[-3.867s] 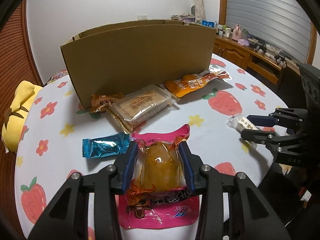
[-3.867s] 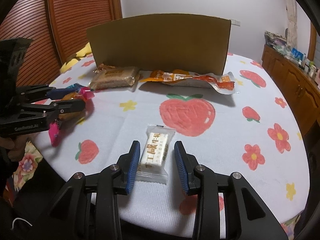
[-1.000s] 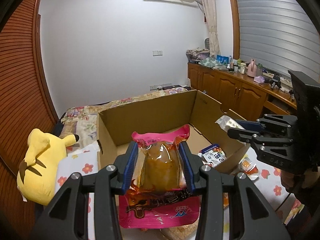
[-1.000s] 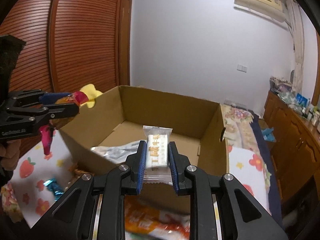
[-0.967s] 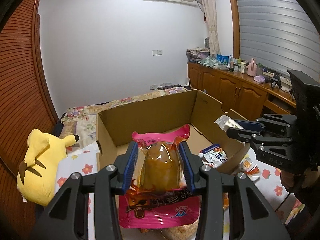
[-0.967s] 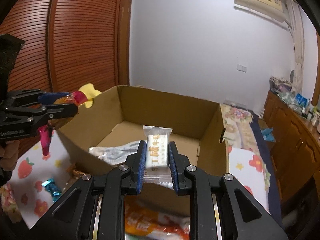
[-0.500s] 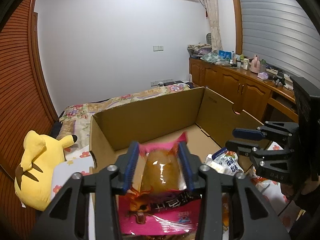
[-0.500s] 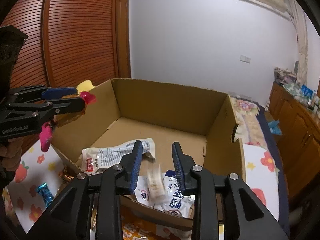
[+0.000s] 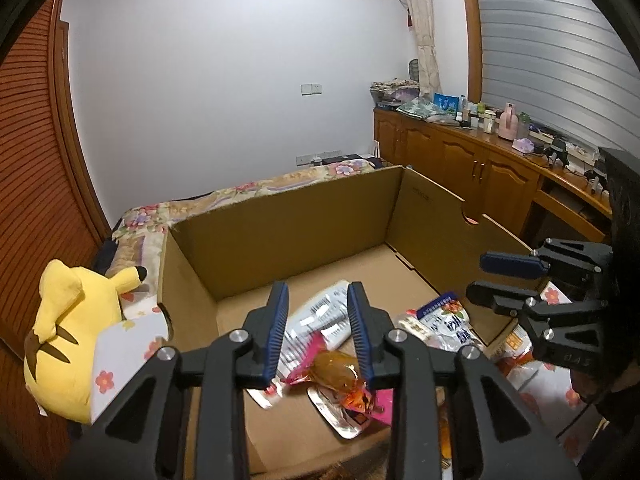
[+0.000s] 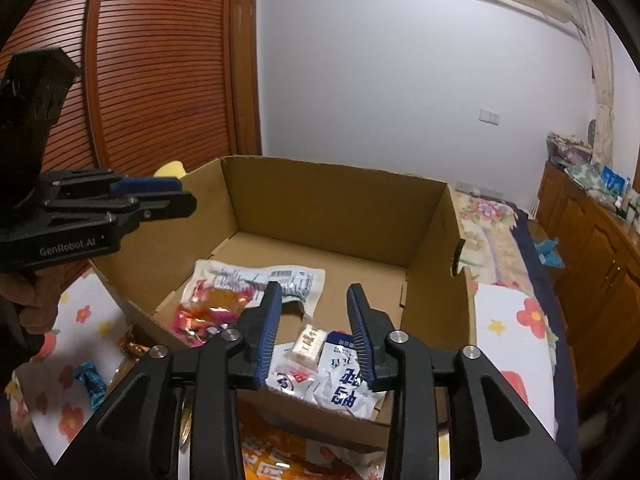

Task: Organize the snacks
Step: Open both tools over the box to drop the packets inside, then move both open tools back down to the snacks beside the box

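Note:
An open cardboard box point(image 9: 288, 216) point(image 10: 336, 200) holds several snack packs. The pink pack with an orange snack point(image 9: 340, 380) point(image 10: 208, 312) lies on the box floor, partly on a silver-white pack point(image 9: 324, 320) point(image 10: 256, 276). The small white nougat pack point(image 10: 308, 340) point(image 9: 412, 326) lies beside a blue-and-white pack point(image 10: 344, 392) point(image 9: 448, 320). My left gripper point(image 9: 318, 336) point(image 10: 168, 196) is open and empty above the pink pack. My right gripper point(image 10: 312, 332) point(image 9: 496, 280) is open and empty above the nougat pack.
A yellow plush toy point(image 9: 68, 320) sits left of the box. On the flowered tablecloth point(image 10: 512, 328) outside the box lie a blue wrapped candy point(image 10: 90, 380), a brown one point(image 10: 134, 344) and an orange pack point(image 10: 276, 460). A wooden sideboard point(image 9: 460, 160) stands at the right.
Both grippers have opened over the box. The pink pack has dropped from the left gripper and the nougat pack from the right; both now lie in the box.

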